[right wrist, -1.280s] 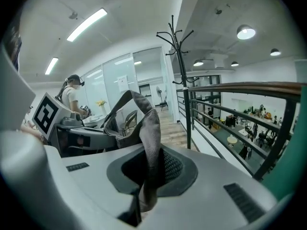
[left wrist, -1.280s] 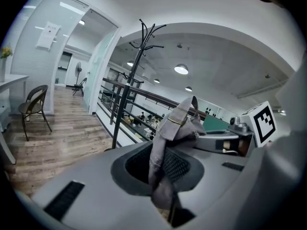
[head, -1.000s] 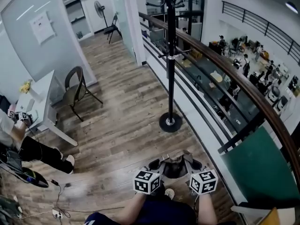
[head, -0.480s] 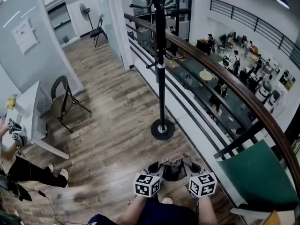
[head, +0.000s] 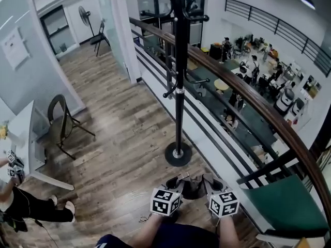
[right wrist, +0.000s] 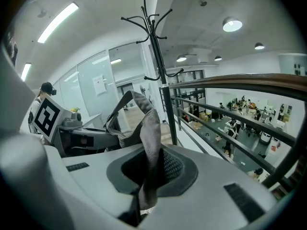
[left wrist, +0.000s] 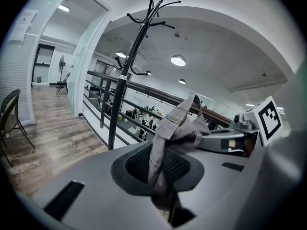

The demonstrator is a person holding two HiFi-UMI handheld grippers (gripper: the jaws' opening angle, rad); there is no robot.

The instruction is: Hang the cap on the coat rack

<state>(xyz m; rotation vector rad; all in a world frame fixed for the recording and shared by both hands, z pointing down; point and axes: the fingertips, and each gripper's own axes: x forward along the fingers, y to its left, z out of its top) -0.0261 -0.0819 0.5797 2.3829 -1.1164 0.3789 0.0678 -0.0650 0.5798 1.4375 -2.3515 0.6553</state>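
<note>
A grey cap (head: 192, 184) hangs stretched between my two grippers at the bottom of the head view. My left gripper (head: 174, 183) is shut on one side of the cap (left wrist: 180, 123), its fabric pinched between the jaws. On the other side of the cap (right wrist: 145, 124) my right gripper (head: 211, 183) is shut too. The black coat rack (head: 179, 87) stands just ahead on a round base (head: 178, 154). Its curved hooks (left wrist: 151, 6) rise well above the cap. In the right gripper view the coat rack (right wrist: 160, 66) shows straight ahead beyond the cap.
A wooden handrail (head: 243, 92) with black bars runs diagonally to the right of the rack, with a drop to a lower floor beyond it. A green panel (head: 279, 205) lies at lower right. A folding chair (head: 59, 123), a white table (head: 26, 138) and a person (head: 23, 208) are at left.
The rack's base has come nearer to the grippers in the head view, and the hooks show more fully. Both grippers still hold the cap the same way.
</note>
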